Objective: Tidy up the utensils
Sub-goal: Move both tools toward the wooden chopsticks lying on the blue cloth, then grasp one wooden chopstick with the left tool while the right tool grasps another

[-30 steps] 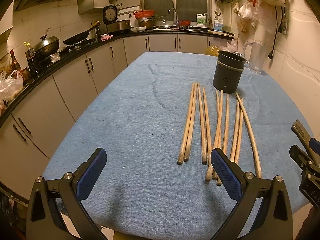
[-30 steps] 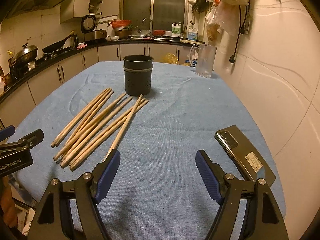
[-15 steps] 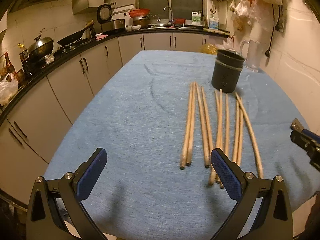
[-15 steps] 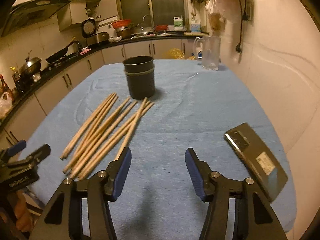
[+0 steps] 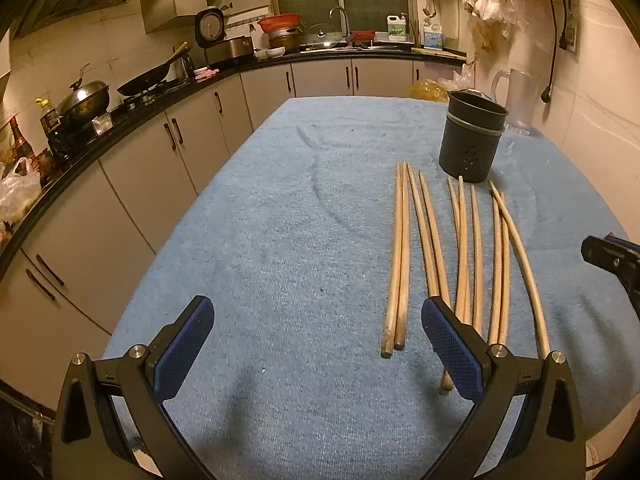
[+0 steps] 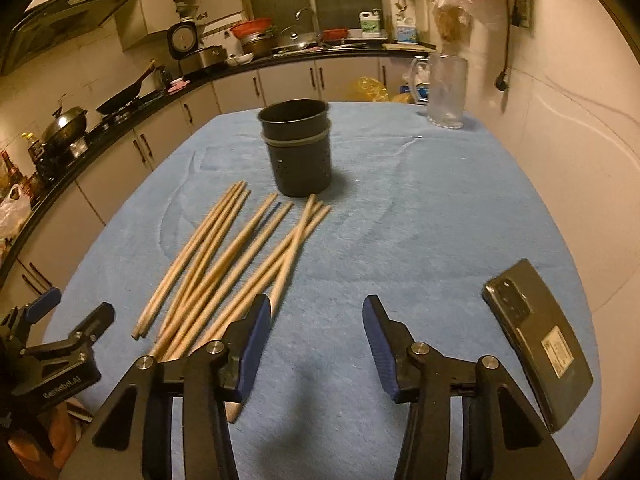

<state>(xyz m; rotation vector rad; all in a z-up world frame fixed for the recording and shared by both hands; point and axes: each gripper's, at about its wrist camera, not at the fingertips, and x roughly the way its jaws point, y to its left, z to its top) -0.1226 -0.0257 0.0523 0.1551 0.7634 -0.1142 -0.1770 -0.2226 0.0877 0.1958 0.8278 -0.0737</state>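
Observation:
Several long wooden chopsticks [image 5: 460, 248] lie side by side on the blue cloth, also in the right wrist view [image 6: 236, 264]. A dark perforated utensil holder [image 5: 472, 136] stands upright just beyond their far tips, also in the right wrist view [image 6: 298, 146]. My left gripper [image 5: 316, 344] is open and empty, low over the cloth, its right finger beside the chopsticks' near ends. My right gripper [image 6: 316, 344] is open and empty, partly narrowed, its left finger over the chopsticks' near ends. The left gripper shows at the left edge of the right wrist view [image 6: 60, 344].
A dark phone [image 6: 536, 340] lies on the cloth at the right. A clear glass pitcher [image 6: 446, 90] stands at the table's far right corner. The blue-clothed table [image 5: 280, 220] is flanked by kitchen counters on the left and a wall on the right.
My right gripper has narrowed its jaws and moved forward over the chopsticks' near ends. My left gripper has shifted slightly forward, still wide open.

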